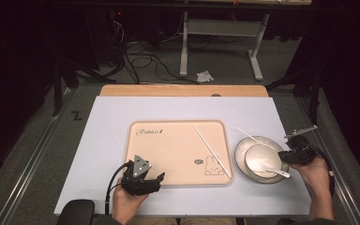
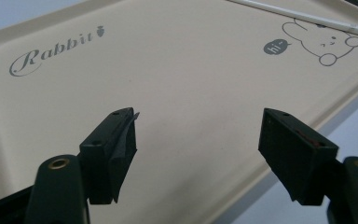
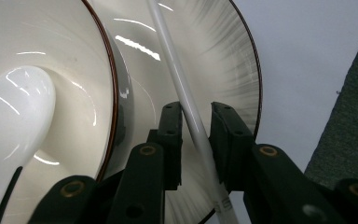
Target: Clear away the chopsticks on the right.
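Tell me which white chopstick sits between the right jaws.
The chopstick lying across the plate rim beside the bowl; the other chopstick lies on the rabbit tray.

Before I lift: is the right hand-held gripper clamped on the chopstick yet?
Cannot tell. The right hand-held gripper has the chopstick between its jaws over the plate, with slim gaps seemingly left on both sides.
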`<state>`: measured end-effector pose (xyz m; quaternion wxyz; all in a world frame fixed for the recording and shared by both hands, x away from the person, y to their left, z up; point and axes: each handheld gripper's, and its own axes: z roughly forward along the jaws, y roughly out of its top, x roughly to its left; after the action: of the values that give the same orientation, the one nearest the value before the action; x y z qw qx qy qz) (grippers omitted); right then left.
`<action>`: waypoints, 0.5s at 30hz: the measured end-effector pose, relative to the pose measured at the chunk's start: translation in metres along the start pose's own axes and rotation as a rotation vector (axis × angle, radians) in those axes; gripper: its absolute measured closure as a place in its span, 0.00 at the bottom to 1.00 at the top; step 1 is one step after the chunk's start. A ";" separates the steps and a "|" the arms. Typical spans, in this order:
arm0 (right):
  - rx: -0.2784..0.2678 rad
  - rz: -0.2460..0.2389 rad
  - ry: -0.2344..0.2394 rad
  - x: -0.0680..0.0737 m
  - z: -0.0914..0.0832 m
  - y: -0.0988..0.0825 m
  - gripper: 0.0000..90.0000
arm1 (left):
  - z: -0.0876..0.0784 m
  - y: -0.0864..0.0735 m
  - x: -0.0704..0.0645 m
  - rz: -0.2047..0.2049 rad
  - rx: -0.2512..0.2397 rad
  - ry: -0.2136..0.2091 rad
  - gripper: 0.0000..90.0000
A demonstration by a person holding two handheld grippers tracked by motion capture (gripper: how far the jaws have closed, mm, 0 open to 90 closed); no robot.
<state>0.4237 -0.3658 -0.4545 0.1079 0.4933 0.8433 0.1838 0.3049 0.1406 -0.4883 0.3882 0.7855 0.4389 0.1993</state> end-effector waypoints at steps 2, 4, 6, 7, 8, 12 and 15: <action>-0.003 -0.002 0.003 -0.001 0.000 0.000 0.88 | 0.000 0.000 0.000 -0.001 0.001 0.002 0.31; -0.003 0.002 0.006 -0.002 0.001 0.001 0.90 | -0.001 -0.001 0.000 0.001 0.002 0.004 0.31; -0.003 0.004 0.008 -0.002 0.002 0.001 0.92 | -0.001 -0.001 0.000 -0.004 -0.001 0.005 0.31; -0.005 0.004 0.014 -0.003 0.002 0.002 0.93 | -0.001 -0.001 0.000 -0.004 -0.001 0.006 0.31; -0.005 0.004 0.017 -0.003 0.002 0.002 0.94 | -0.001 -0.001 0.000 -0.005 0.000 0.007 0.31; -0.006 0.015 0.023 -0.004 0.002 0.002 0.94 | -0.002 -0.002 0.001 -0.006 0.000 0.011 0.31; -0.012 0.023 0.020 -0.005 0.001 0.002 0.95 | -0.002 -0.002 0.001 -0.006 0.001 0.010 0.31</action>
<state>0.4285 -0.3686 -0.4548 0.1004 0.5006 0.8375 0.1948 0.3029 0.1425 -0.4886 0.3862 0.7833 0.4432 0.2021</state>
